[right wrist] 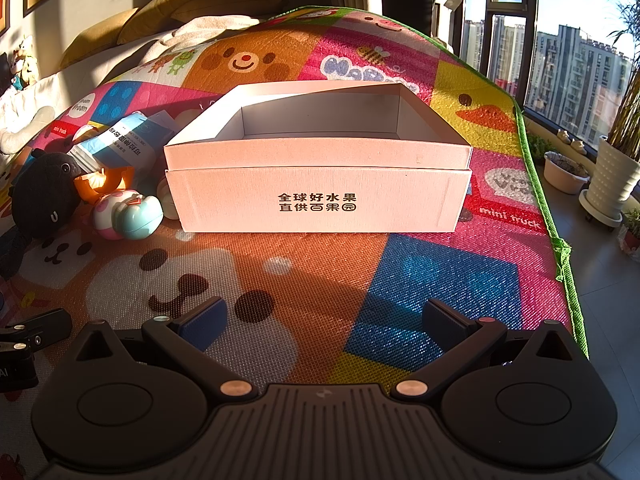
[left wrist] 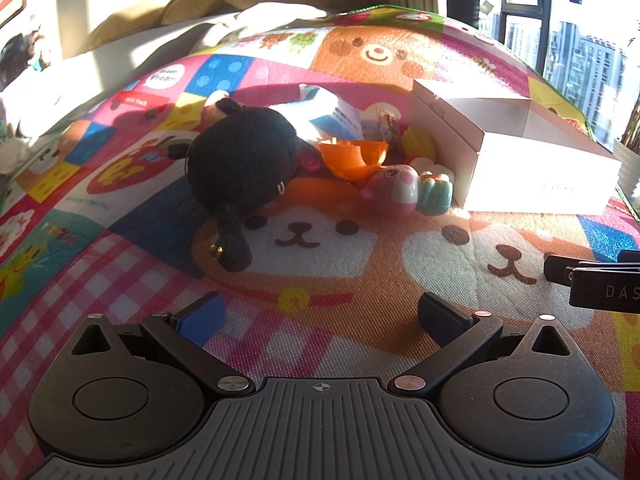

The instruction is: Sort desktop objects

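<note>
You are at the start of the sort, by the look of it: the open white cardboard box (right wrist: 318,168) with black printed characters on its front holds nothing that the right wrist view can see, and every toy lies outside it on the cartoon-patterned play mat (left wrist: 320,264). Both tools are idle. Your left gripper (left wrist: 320,316) has its 2 fingers spread wide with nothing between them, and your right gripper (right wrist: 322,320) is spread the same way, also bare. From the left gripper, the black plush toy (left wrist: 244,164) lies at 11 o'clock, the orange plastic half-shell (left wrist: 352,156) and the pink-and-white egg-shaped toy (left wrist: 396,190) at 12 to 1 o'clock, just beside the box's left wall; a blue-and-white packet (left wrist: 340,116) lies behind them. From the right gripper the box sits at 12 o'clock. Your next move probably belongs to the left gripper: reach for the nearest toy, likely the plush, close on a soft bulge of it, then carry it toward 2 o'clock over the box rim.
</note>
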`<act>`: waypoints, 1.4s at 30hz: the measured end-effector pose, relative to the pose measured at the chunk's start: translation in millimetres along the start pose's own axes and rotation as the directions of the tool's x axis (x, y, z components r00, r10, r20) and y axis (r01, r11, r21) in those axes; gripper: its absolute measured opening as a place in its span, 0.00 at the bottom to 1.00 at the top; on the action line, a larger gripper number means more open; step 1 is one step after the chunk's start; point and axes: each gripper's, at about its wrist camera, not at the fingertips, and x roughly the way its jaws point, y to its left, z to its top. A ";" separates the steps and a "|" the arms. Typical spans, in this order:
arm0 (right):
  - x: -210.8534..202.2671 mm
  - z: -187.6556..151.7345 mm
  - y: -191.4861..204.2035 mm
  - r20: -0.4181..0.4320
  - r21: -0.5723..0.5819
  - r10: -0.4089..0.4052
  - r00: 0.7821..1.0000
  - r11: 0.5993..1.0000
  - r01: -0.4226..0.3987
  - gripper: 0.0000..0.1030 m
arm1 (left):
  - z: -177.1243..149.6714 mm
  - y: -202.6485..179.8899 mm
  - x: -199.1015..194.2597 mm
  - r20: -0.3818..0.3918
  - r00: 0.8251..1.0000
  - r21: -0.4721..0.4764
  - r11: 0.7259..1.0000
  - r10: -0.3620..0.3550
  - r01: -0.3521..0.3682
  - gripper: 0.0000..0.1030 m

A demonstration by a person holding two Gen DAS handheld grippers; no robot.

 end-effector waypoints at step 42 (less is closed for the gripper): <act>1.4 35.1 131.9 0.057 -0.595 0.309 0.949 0.774 -0.216 0.35 | 36.8 123.4 -96.4 0.160 0.983 -0.223 0.973 0.091 -0.054 1.00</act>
